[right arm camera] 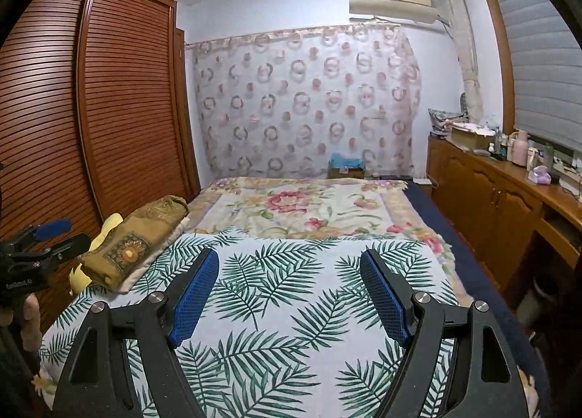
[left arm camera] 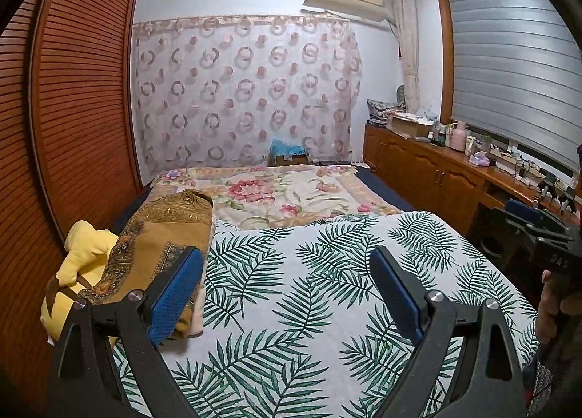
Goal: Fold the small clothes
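1. Left wrist view looks down a bedroom: a louvred wooden wardrobe (left arm camera: pixel 80 91) fills the left side, and a sheer curtain (left arm camera: pixel 243 91) with ring prints hangs on the far wall.
2. A bed (left arm camera: pixel 382 189) runs from the foreground to that curtain. Its far half carries a floral blanket (left arm camera: pixel 276 192); its near half carries a white sheet (left arm camera: pixel 309 290) printed with green palm leaves.
3. A wooden cabinet (left arm camera: pixel 429 171) lines the right wall under a window blind (left arm camera: pixel 509 65), its top crowded with small items (too small to tell apart).
4. A folded brown cloth (left arm camera: pixel 163 236) with gold patterning lies at the sheet's left edge, near the wardrobe, on top of something yellow (left arm camera: pixel 87 247) and a pale layer.
5. The left gripper (left arm camera: pixel 287 290) hangs over the sheet, its blue pads (left arm camera: pixel 174 301) spread wide with nothing between them; its left finger overlaps the brown cloth in this view, though contact cannot be judged.
6. The right gripper (right arm camera: pixel 291 294) is likewise spread wide and empty above the sheet's middle, well apart from the brown cloth.
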